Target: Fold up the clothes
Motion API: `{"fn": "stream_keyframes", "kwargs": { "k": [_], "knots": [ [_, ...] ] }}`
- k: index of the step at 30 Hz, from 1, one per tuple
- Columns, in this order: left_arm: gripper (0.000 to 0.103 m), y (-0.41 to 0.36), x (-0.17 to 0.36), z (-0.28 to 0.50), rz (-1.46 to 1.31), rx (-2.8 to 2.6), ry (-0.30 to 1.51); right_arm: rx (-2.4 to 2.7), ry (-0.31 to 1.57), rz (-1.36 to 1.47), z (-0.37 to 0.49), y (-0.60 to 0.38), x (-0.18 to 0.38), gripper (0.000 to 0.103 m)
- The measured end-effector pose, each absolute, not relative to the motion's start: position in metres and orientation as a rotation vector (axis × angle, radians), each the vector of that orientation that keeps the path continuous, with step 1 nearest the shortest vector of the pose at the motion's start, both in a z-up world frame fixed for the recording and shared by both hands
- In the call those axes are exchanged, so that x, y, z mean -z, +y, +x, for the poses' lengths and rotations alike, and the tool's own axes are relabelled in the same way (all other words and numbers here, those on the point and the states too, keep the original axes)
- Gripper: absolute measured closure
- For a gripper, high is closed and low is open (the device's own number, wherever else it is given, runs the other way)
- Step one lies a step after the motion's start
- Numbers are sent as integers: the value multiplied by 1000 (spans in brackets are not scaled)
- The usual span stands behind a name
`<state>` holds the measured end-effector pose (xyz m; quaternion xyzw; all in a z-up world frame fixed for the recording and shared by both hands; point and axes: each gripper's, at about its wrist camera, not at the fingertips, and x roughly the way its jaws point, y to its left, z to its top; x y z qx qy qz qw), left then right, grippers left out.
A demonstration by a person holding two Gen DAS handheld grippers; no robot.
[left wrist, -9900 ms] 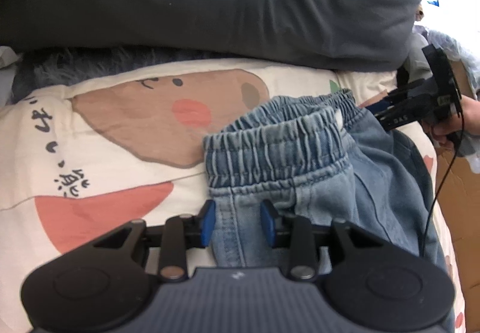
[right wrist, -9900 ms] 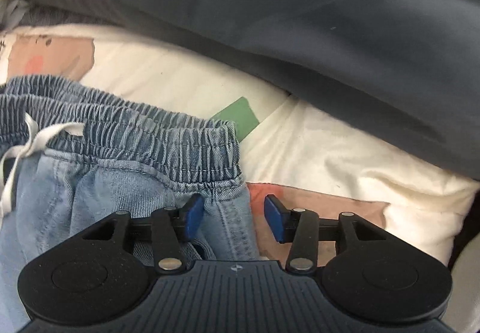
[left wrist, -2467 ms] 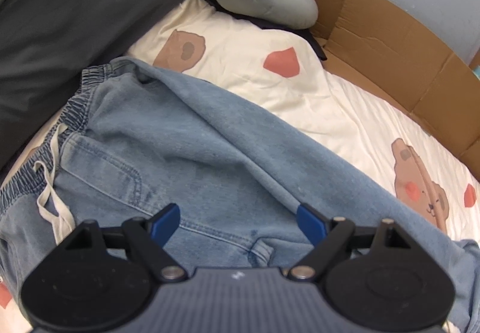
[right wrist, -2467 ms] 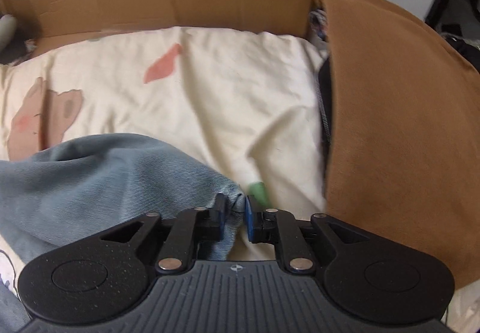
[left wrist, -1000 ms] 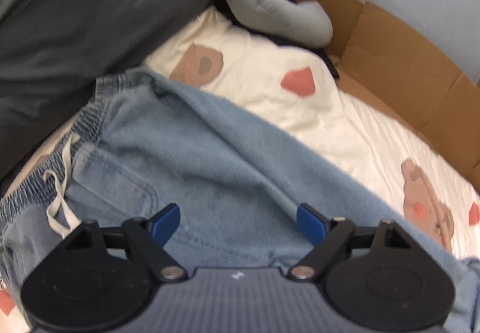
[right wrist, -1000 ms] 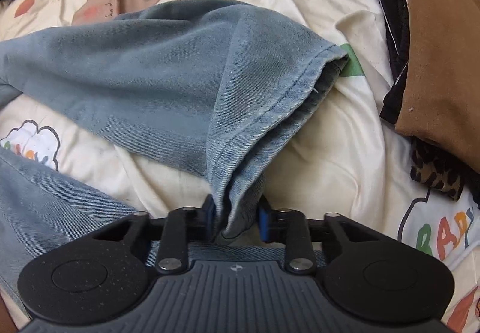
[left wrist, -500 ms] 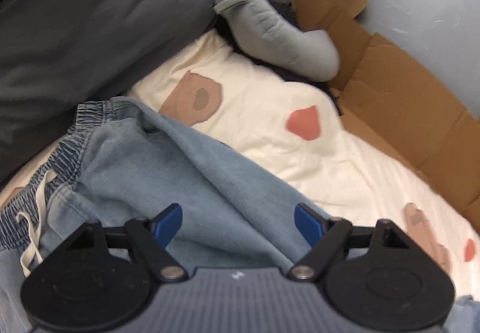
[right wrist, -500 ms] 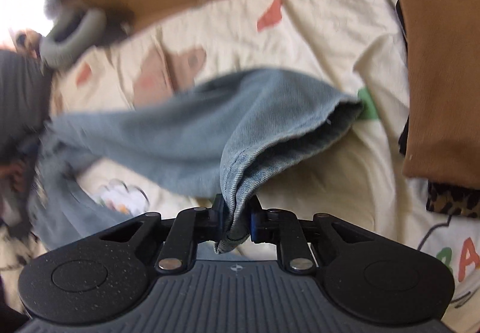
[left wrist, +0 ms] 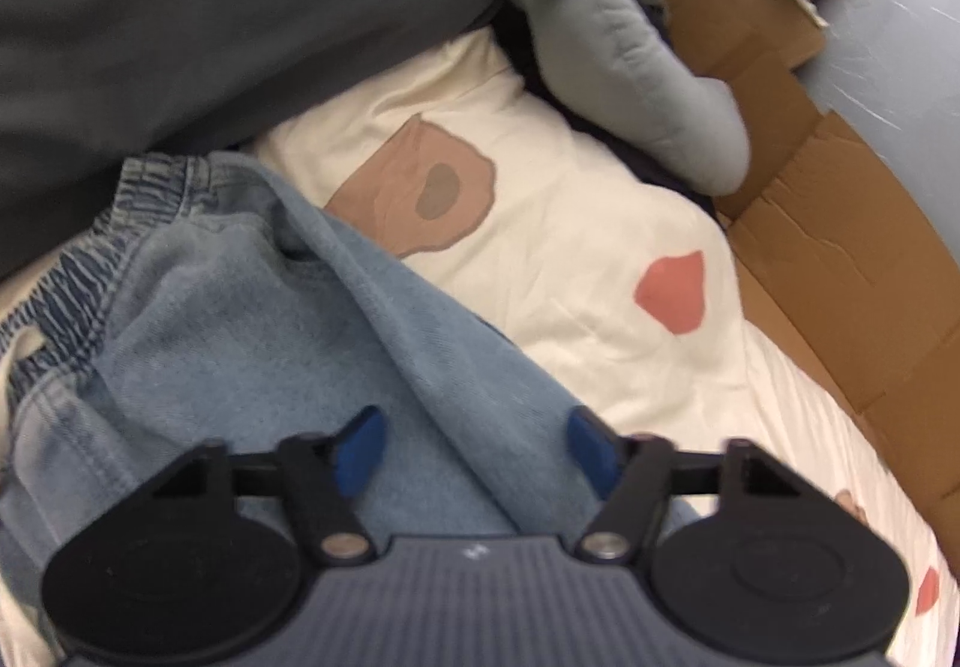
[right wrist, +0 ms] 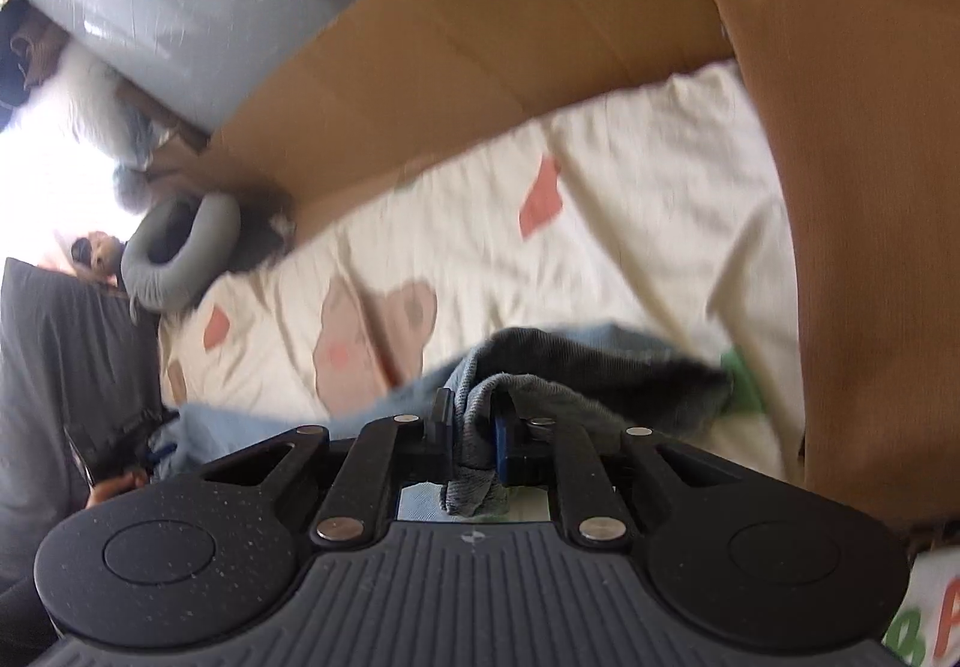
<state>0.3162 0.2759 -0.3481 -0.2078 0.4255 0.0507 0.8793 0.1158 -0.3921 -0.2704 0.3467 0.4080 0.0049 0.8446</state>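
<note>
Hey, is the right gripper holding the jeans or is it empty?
Holding them: the right gripper is clamped on a bunched fold of the jeans, denim pinched between its pads and hanging below.

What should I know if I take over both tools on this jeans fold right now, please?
Left tool: jaws closing, spread over the upper part of the jeans near the elastic waistband; pads not yet pressing on the denim.
Right tool: shut on the leg hem, which is lifted off the cream bedspread.
Done: hem gripped and raised.
Left: pin or grip the upper part with the left tool, probably carry the hem over toward the waistband, lay it down and smooth it.
</note>
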Motion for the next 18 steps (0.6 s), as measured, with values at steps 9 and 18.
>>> {"fn": "stream_keyframes", "kwargs": {
  "k": [9, 18],
  "knots": [
    [92, 287, 350, 332, -504, -110, 868, 71, 803, 723, 143, -414, 277, 93],
    [95, 277, 346, 358, -490, -111, 823, 155, 770, 673, 183, -436, 280, 94]
  ]
}}
